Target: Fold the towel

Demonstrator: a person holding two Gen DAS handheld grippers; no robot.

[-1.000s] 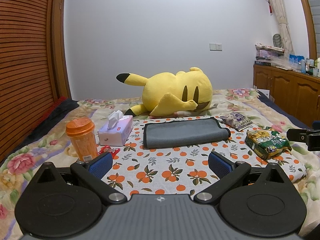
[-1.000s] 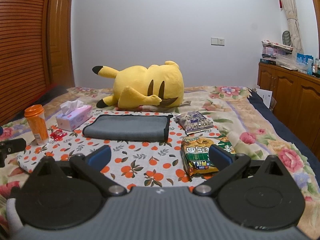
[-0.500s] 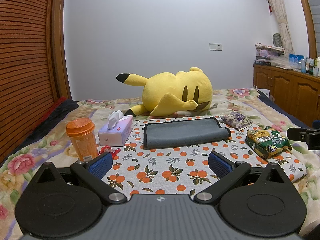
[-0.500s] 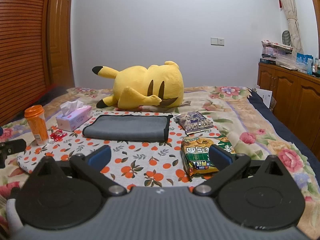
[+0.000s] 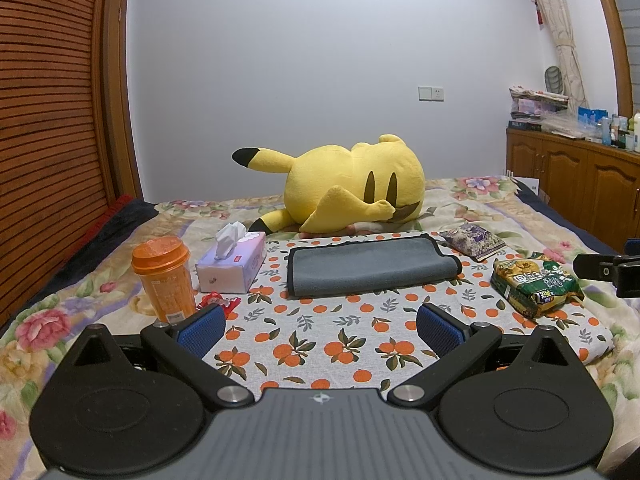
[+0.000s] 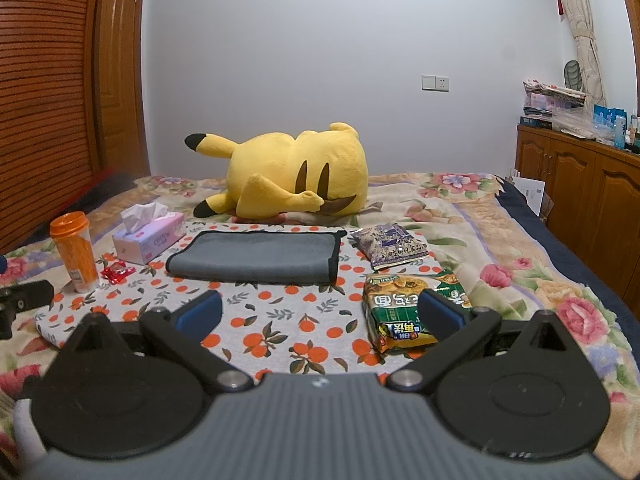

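A folded grey towel [image 5: 370, 266] is being borne by an orange-patterned cloth [image 5: 320, 344] on the flowered bed [image 6: 500, 236], while both the left gripper [image 5: 320, 326] and the right gripper [image 6: 320, 312] are being held apart, empty.

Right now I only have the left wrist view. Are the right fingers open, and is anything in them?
Observer: The right gripper is open, with nothing between its fingers.
Operator: What's closest in front of it?
Observer: The green noodle packet. In the right wrist view the right-side finger overlaps its near end.
Operator: Path to the towel?
Observer: The towel lies flat, ahead and slightly left of centre. Only the orange-print cloth shows between it and the fingers.
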